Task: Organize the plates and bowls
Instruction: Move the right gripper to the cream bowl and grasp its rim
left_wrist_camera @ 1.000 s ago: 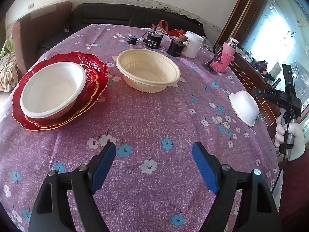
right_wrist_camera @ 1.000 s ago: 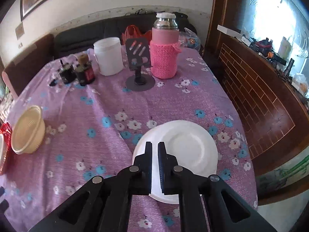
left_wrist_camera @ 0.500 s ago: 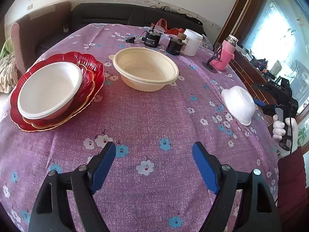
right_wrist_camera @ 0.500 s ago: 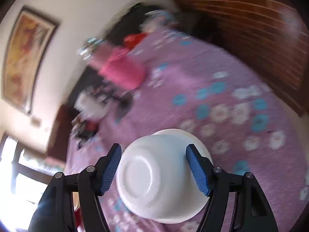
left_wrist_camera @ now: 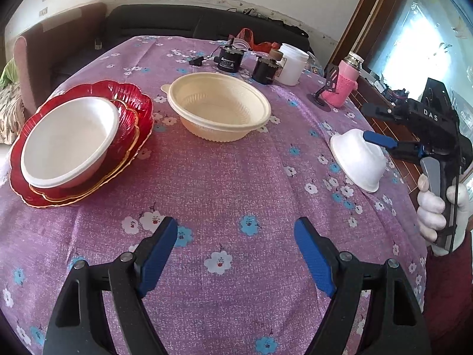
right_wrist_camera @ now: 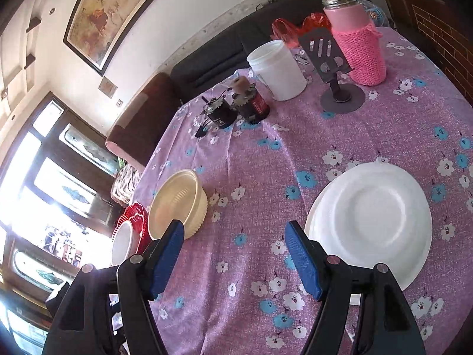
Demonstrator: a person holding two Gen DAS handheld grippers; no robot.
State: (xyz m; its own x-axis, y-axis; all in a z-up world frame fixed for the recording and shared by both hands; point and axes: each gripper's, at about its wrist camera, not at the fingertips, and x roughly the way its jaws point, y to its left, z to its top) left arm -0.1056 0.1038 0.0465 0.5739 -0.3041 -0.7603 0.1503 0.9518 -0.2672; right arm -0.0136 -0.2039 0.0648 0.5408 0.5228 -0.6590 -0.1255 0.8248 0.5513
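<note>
A small white bowl [left_wrist_camera: 357,159] lies upside down on the purple flowered cloth at the right; it also shows in the right wrist view [right_wrist_camera: 369,224]. My right gripper [right_wrist_camera: 235,254] is open and empty, just left of that bowl; in the left wrist view one blue fingertip [left_wrist_camera: 378,141] lies over the bowl. A cream bowl [left_wrist_camera: 218,112] stands mid-table. A larger white bowl [left_wrist_camera: 68,142] sits in stacked red scalloped plates [left_wrist_camera: 133,109] at the left. My left gripper [left_wrist_camera: 236,254] is open and empty above the near cloth.
At the far side stand a white jar [left_wrist_camera: 291,63], two small dark jars [left_wrist_camera: 264,69], a phone stand [left_wrist_camera: 326,88] and a pink knit-covered flask [left_wrist_camera: 344,84]. A dark sofa [left_wrist_camera: 177,26] lies beyond the table. A wooden cabinet [right_wrist_camera: 437,14] is at the right.
My right gripper opened, let go of the white bowl, which now lies upside down on the cloth, and swung left. The left gripper stayed open and drifted slightly.
</note>
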